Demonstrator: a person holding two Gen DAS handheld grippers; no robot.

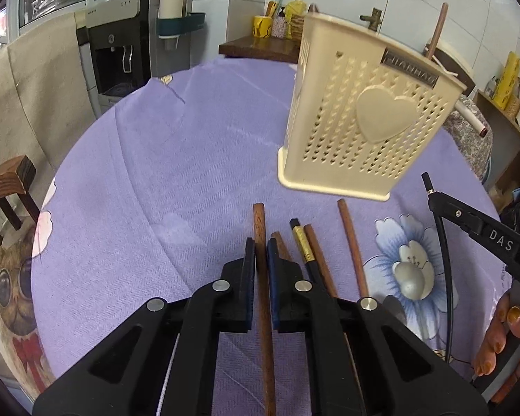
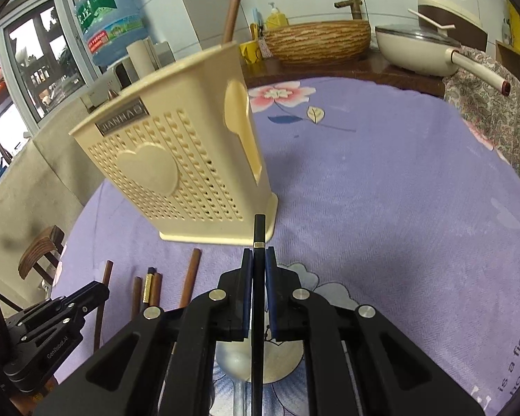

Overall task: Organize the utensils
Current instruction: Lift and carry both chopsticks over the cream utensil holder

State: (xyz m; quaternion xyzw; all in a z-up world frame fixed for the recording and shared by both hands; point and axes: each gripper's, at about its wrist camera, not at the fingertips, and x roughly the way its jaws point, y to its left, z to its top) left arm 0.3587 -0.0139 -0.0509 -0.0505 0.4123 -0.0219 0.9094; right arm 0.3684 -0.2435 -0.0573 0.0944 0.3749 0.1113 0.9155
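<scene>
Now my left claw (image 1: pixel 260 253) is clamped on a brown wooden chopstick (image 1: pixel 261 228) and my right claw (image 2: pixel 259 263) on a slim black chopstick (image 2: pixel 259 228), each gripped mid-shaft so its tip can be aimed. Just ahead stands the cream perforated holder (image 1: pixel 360 121), heart-embossed; more chopsticks (image 1: pixel 352 242) lie on the counter (image 1: pixel 156 173) beside my left claw.

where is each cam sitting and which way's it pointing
Left wrist: on the left gripper, aimed down at the table; fingers shut on a brown chopstick; a hand at right.
Right wrist: on the right gripper, same aim; fingers shut on a black chopstick.
Shared: cream utensil holder, loose chopsticks.
</scene>
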